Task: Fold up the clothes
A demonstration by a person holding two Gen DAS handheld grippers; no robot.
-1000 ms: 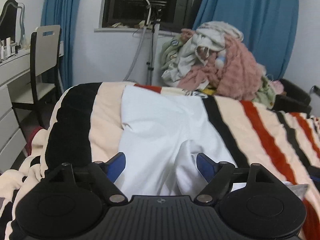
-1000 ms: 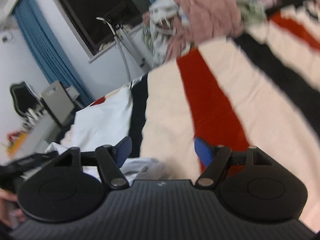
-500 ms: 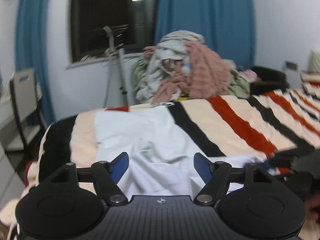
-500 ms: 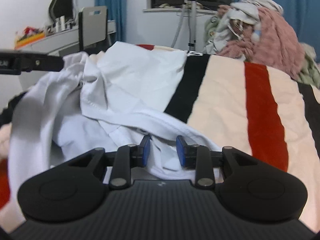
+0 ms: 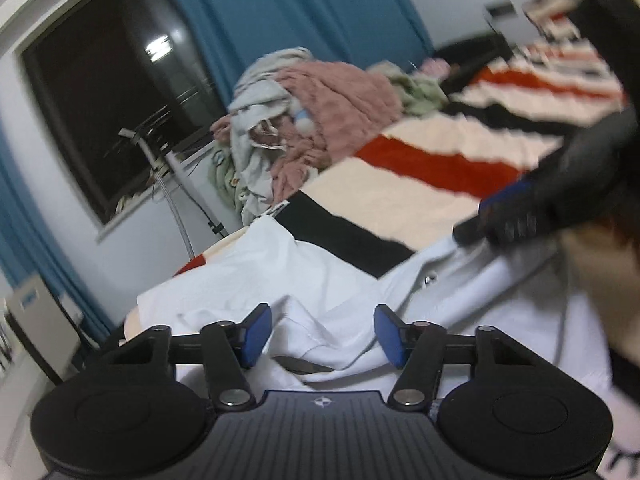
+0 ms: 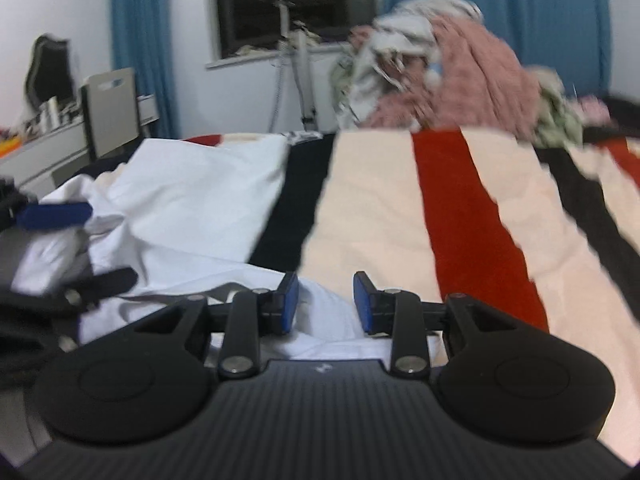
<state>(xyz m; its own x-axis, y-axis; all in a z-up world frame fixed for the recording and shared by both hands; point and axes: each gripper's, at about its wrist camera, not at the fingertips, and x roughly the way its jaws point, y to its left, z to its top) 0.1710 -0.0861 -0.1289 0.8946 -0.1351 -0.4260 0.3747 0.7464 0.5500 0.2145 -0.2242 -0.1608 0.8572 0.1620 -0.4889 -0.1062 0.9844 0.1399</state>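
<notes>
I am looking into a bedroom with white walls, blue curtains and a dark window. Most of both views is taken up by the bed, covered in a striped blanket of cream, red and black bands. At its far end sits a heap of unfolded laundry, with a fuzzy pink piece on top and pale grey and green pieces tucked around it. There is no basket or bin that I can make out; the heap simply rests at the end of the bed. A garment steamer stand rises in front of the window, and a chair stands by a white dresser at the left of the right wrist view.

The white garment lies crumpled on the near left part of the blanket, spread across a black and a cream band. My left gripper is over its rumpled near edge, jaws closing, with a raised fold of the white cloth between the blue pads; I see the pads not yet pressing it. My right gripper has its jaws narrowed on a fold at the garment's near right edge, and the cloth bunches up between the blue pads, so I read it as gripped. In the left wrist view the right gripper shows blurred at the far right, low over the cloth.
</notes>
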